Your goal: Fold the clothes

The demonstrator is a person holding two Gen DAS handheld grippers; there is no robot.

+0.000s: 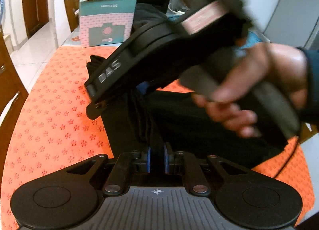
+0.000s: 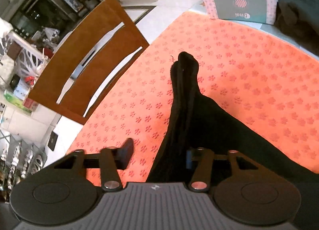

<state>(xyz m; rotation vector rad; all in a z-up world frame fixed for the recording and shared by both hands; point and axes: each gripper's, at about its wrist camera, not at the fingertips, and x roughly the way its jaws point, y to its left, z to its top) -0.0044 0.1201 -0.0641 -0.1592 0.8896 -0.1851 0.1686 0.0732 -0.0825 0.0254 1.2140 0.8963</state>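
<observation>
**Left pinching the black garment, right spread wide over it**

Your left gripper (image 1: 157, 158) has its two blue-padded fingers drawn almost together, with a fold of the black garment (image 1: 199, 130) clamped between them. From that pinch the cloth runs forward across the orange flower-print tablecloth (image 1: 55, 114).

Your right gripper (image 2: 157, 157) stands wide open. The garment (image 2: 185, 98) passes through the gap and lies against the right finger, while the left finger sits apart from it over bare tablecloth (image 2: 249, 66); nothing is gripped there. Ahead of it the cloth gathers into a narrow bunched ridge ending in a rounded tip on the table.

In the left wrist view your right hand (image 1: 259, 82) wraps the other tool's handle, blurred, directly above the garment.

At the table's far edge two pink-and-teal cardboard boxes (image 1: 107, 24) stand stacked, both closed, so you cannot tell their contents. A wooden chair (image 2: 87, 60) stands beside the table.
</observation>
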